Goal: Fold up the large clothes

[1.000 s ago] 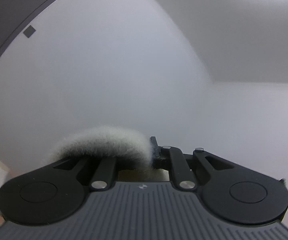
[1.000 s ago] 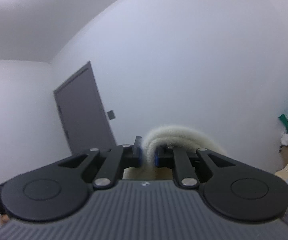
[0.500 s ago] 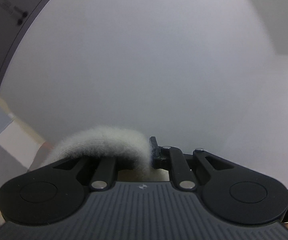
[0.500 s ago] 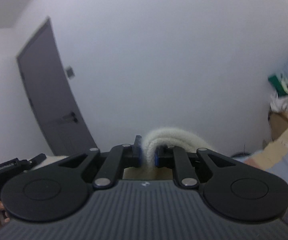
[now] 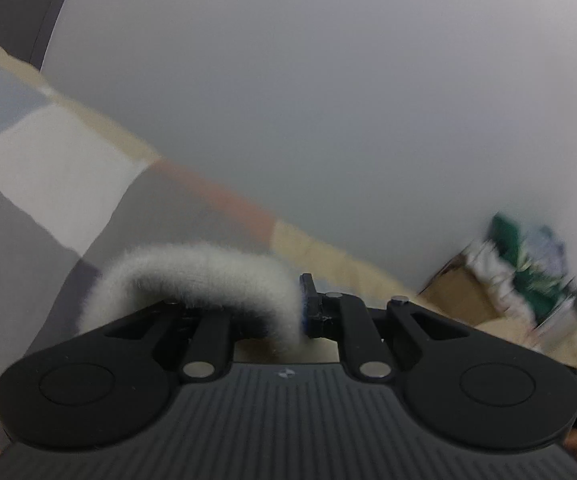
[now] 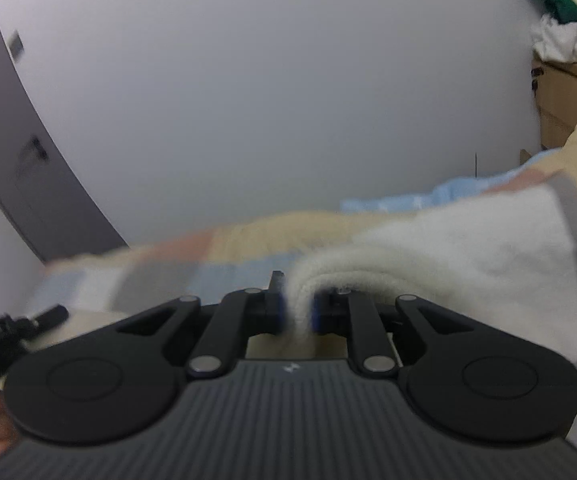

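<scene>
Both claws are gripping the fluffy white garment. The left claw is pinching a thick furry roll of the garment, which is arching over its left finger. The right claw is closing almost fully on a bunched fold of the garment, which is spreading away to the right over the patchwork bedcover.

The main risk is that the fleece is slipping out: each bite looks thick and rounded, so a quick swing could be pulling it free, or the two held corners could be landing uneven and leaving a crooked fold. The blur suggests fast motion.

Compared with a second ago, both cameras are tilting downward: the ceiling is gone, the bedcover and the cluttered box are coming into view, while the grips are staying unchanged.
</scene>
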A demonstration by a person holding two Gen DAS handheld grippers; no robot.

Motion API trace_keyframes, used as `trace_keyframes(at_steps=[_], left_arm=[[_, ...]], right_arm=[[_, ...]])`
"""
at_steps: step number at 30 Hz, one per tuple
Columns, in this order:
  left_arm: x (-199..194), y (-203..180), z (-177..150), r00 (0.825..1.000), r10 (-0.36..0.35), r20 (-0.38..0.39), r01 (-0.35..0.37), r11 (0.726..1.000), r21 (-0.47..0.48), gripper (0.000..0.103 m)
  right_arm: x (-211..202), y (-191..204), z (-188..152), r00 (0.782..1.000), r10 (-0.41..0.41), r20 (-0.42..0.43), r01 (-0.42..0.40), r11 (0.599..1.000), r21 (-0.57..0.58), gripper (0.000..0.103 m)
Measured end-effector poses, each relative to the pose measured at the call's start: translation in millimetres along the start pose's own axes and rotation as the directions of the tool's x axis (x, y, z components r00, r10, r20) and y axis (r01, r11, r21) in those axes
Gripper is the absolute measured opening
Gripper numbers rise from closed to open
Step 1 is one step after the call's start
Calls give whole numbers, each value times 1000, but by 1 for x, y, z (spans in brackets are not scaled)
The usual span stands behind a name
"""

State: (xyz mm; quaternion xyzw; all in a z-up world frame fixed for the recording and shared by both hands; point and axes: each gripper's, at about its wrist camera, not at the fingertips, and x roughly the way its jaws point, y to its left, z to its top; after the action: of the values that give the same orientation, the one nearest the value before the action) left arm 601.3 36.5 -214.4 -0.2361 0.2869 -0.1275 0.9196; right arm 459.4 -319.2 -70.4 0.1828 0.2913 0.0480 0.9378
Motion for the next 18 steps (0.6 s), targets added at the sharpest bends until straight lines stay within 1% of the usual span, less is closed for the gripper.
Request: trace_keyframes(at_steps=[1, 2, 3, 4, 6, 7, 8, 9, 10, 11, 12, 13, 14, 18], left_arm=[[17, 6, 16, 1000, 13, -13, -13, 1000, 9, 14], [14, 22, 25, 999, 25, -24, -25, 1000, 17, 14], [22, 25, 23, 999, 39, -36, -38, 999, 22, 15], [20, 19, 21, 998, 46, -47, -45, 999, 22, 19], [0, 10, 26, 997, 50, -64, -48, 999, 23, 30], [-3, 8, 26, 997, 42, -70, -40, 999, 24, 41], [-13, 3, 23, 997, 30, -74, -29, 999, 23, 47], [-14, 1, 23, 997, 24, -78, -22, 999, 25, 58], [-32, -9, 24, 996, 21, -82, -18, 999, 31, 62], [-33, -11, 24, 996, 26, -89, -22, 999, 43, 63], [-43, -18, 23, 995, 28, -91, -23, 998, 57, 63], [-54, -25, 26, 996, 33, -86, -27, 997, 73, 63], [-80, -37, 37, 996, 43, -79, -36, 995, 88, 63], [-116, -54, 40, 997, 55, -62, -48, 993, 107, 63]], right_arm=[[9, -4, -3, 1000, -3, -4, 3, 1000, -8, 17], [16, -8, -7, 1000, -5, -4, 5, 1000, -13, 18], [20, -10, -11, 1000, -9, -7, 9, 1000, -18, 18], [25, -10, -14, 1000, -13, -15, 13, 1000, -20, 18], [30, -10, -15, 1000, -18, -24, 17, 1000, -25, 18], [28, -6, -15, 999, -20, -26, 19, 999, -34, 20], [26, -2, -16, 999, -21, -28, 19, 999, -44, 23], [27, 1, -16, 999, -17, -33, 16, 999, -51, 25], [25, 0, -13, 999, -7, -41, 5, 999, -54, 35], [25, 0, -11, 999, 2, -47, -5, 999, -53, 42], [24, 0, -9, 999, 9, -47, -11, 999, -50, 51], [18, 3, -9, 999, 18, -44, -20, 999, -50, 56], [12, 6, -9, 999, 25, -45, -27, 998, -58, 56], [-19, 16, -11, 999, 27, -29, -29, 997, -74, 56]])
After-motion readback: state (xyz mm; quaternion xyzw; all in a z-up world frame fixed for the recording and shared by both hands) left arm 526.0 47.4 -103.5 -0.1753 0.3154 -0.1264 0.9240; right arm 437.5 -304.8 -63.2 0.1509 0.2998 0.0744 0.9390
